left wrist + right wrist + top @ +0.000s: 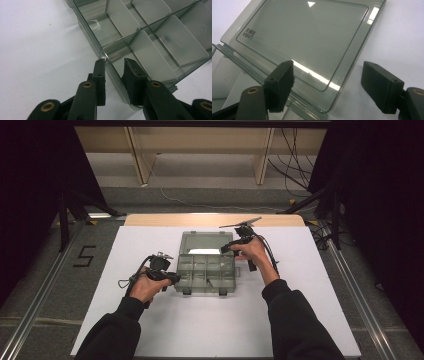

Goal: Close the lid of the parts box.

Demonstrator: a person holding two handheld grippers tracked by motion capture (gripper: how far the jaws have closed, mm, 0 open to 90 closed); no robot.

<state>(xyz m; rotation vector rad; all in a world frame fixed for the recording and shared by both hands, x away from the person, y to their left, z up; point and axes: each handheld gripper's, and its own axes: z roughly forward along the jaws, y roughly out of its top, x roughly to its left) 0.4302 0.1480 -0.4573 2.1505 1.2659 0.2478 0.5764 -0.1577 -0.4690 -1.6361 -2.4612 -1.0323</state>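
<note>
I have 2 grippers at the open clear organizer box (206,270), 1 on each side.

My left gripper (113,61) straddles the box's near-left wall at a corner, 1 jaw outside, 1 inside, narrow, the outer tip touching the wall; bare white table (150,330) lies open to its left. My right gripper (327,77) is spread wide over the flat lid (307,32), its corner edge between the jaws, untouched as far as I can tell; open table sits beyond.
</note>
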